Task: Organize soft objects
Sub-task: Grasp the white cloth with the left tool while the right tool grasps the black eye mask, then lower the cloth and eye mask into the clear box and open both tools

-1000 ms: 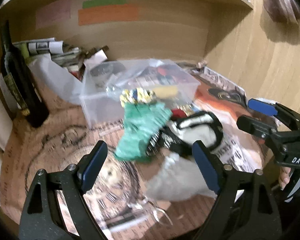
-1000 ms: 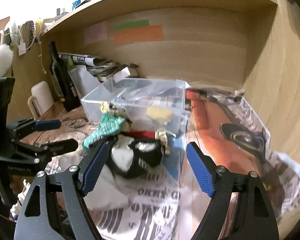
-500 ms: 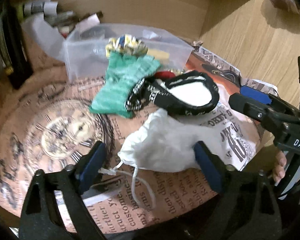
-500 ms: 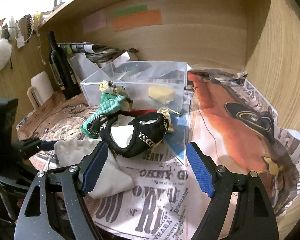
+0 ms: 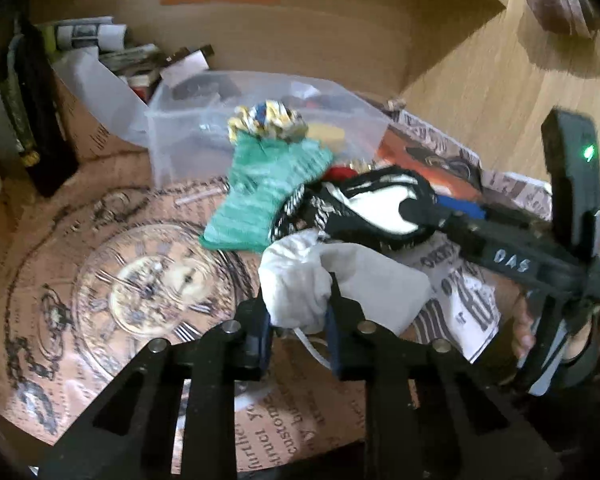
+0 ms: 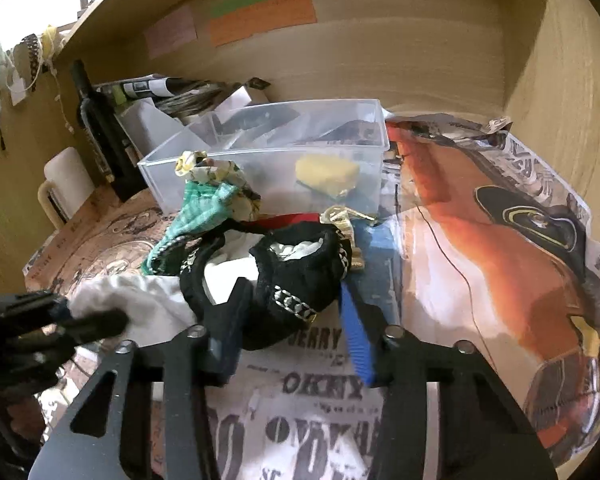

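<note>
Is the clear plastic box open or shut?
Open. The clear plastic box has no lid on it; a yellow sponge lies inside.

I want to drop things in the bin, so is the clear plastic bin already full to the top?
No. In the right wrist view the clear bin holds a yellow sponge low inside, with open space above.

"DAS" handwritten on the right tongs point(image 5: 440, 216); "JERRY" and "OKEY" on the newspaper point(image 6: 320, 380).
</note>
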Available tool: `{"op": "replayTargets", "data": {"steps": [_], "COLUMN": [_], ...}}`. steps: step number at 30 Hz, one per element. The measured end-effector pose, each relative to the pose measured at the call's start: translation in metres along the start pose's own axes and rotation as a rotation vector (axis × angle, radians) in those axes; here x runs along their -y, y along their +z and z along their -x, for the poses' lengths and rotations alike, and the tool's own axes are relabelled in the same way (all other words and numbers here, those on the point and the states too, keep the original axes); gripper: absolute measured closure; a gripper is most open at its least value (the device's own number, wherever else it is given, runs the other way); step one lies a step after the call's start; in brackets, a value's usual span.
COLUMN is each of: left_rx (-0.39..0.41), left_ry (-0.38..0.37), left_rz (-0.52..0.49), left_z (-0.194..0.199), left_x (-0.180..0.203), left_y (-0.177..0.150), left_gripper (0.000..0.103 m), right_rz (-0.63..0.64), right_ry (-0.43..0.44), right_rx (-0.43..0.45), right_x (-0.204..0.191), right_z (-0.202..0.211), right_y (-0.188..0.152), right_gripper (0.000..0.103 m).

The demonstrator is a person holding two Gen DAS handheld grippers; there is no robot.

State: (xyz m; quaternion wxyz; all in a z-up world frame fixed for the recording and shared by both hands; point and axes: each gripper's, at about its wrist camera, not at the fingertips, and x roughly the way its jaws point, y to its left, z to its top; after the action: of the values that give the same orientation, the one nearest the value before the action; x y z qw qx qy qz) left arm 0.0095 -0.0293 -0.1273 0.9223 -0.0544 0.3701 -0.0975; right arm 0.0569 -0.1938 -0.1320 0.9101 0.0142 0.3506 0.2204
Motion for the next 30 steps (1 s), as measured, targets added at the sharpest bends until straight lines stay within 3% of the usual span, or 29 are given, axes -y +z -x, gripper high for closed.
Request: {"op": "replayTargets", "data": {"steps": [3,7,20,30], "left_rx": [0.035,0.088,0.277,0.343], "left_ry": [0.015,0.027,0.085,0.145], "left_rz": [-0.002,-0.007,0.010,0.006], "left_z": [0.008,0.019,0.045,0.038], "left_x": [0.000,-0.001,-0.017,-0.036], "left_y": [0.008,0.023,0.087,0.134], "left_gripper": [0.083,0.083,0.083,0.083], "right_rz": [0.009,0.031,0.066,0.098], "right_ry": [-0.014,-0.033,-0.050,-0.043], "right_rx": [0.023,0.059,0.196,0.285], "right_x": [0.000,0.000,0.002,-0.003], "right_z": [0.003,0.013,0.047,0.050], "right_y": [0.002,0.009,0.050,0.095], "right_gripper": [0.074,0.079,0.084,0.085]}}
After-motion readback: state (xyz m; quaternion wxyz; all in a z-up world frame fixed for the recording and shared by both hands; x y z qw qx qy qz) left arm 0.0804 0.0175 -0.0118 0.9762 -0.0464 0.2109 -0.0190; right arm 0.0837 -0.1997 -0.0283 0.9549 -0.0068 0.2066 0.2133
